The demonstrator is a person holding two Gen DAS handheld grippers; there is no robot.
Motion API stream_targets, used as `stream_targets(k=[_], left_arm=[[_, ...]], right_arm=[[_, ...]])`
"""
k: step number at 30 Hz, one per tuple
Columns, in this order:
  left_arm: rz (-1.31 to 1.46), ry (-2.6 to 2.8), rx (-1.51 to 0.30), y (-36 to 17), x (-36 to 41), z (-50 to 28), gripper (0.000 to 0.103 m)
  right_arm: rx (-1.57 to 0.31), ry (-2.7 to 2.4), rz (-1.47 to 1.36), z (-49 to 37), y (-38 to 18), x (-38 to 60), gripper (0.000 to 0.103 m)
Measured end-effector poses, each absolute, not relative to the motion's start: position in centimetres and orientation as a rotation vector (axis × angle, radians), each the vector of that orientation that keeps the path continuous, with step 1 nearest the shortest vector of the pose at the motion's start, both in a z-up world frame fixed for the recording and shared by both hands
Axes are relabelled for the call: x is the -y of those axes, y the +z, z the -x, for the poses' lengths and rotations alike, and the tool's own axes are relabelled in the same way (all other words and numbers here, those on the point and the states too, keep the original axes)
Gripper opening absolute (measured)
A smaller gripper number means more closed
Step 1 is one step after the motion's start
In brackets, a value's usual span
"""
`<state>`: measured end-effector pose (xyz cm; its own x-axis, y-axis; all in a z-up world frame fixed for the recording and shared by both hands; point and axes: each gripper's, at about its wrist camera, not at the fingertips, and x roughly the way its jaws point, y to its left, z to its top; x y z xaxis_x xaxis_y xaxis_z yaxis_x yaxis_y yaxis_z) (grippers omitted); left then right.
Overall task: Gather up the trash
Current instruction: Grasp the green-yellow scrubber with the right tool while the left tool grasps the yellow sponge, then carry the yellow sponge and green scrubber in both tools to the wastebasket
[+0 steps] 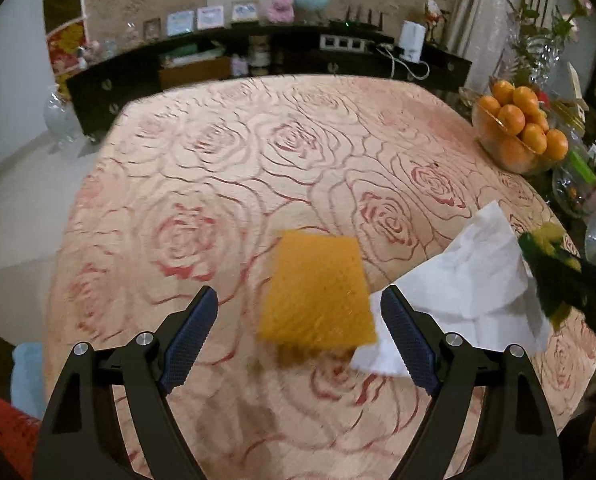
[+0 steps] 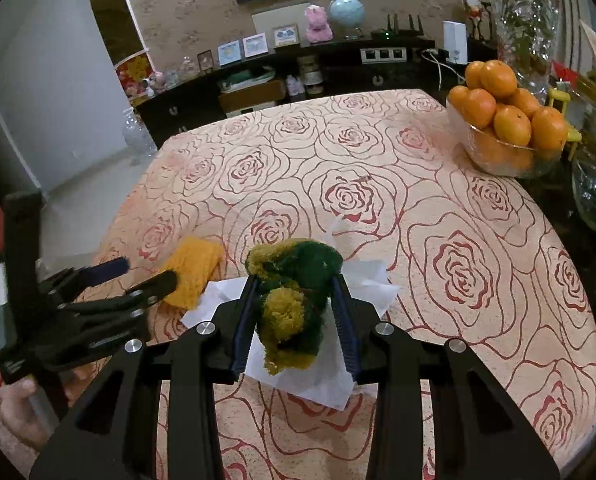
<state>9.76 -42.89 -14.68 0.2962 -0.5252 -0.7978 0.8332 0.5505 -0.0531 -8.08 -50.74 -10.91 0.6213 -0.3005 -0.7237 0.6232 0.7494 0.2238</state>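
My right gripper (image 2: 295, 280) is shut on a fuzzy green and yellow scrubber (image 2: 293, 296), held just above a crumpled white tissue (image 2: 318, 380) on the rose-patterned tablecloth (image 2: 438, 240). An orange knitted cloth (image 1: 318, 292) lies flat beside the tissue (image 1: 470, 280), partly over its left edge. My left gripper (image 1: 300, 300) stands open above the orange cloth, its blue pads (image 1: 189, 336) clear of it on either side. The right wrist view shows the left gripper (image 2: 143, 274) at the left, over the orange cloth (image 2: 193, 270). The scrubber (image 1: 550, 248) shows at the right edge of the left wrist view.
A glass bowl of oranges (image 2: 506, 132) stands at the table's far right, with glass vases (image 2: 526, 12) and clutter behind it. A dark sideboard (image 2: 298, 76) with frames and ornaments runs behind the table. A hand (image 2: 13, 408) holds the left gripper's handle at the lower left.
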Motion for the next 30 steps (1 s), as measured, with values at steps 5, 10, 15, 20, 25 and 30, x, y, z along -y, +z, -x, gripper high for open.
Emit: stream_targets(k=[5, 10, 15, 20, 25, 30], left_arm=[[-0.416, -0.949, -0.923, -16.4, 44.5, -10.3, 0.079], [-0.413, -0.945, -0.901, -17.0, 44.2, -10.5, 0.045], [-0.356, -0.967, -0.898, -16.6, 42.9, -10.6, 0.03], [-0.325, -0.972, -0.889, -16.0, 41.2, -10.5, 0.024], [-0.305, -0.963, -0.864, -15.0, 39.3, -10.2, 0.024], [-0.266, -0.948, -0.838, -13.3, 36.6, -9.7, 0.024]], right_arm=[[-0.724, -0.553, -0.506, 8.1, -11.1, 51.0, 0.036], [-0.727, -0.554, -0.509, 8.0, -11.2, 51.0, 0.036], [-0.731, -0.547, -0.509, 7.8, -11.3, 50.7, 0.036], [-0.722, -0.537, -0.505, 7.5, -11.2, 50.6, 0.036], [-0.715, -0.513, -0.487, 6.9, -11.1, 49.9, 0.036], [-0.708, -0.5, -0.476, 6.5, -10.7, 49.4, 0.036]])
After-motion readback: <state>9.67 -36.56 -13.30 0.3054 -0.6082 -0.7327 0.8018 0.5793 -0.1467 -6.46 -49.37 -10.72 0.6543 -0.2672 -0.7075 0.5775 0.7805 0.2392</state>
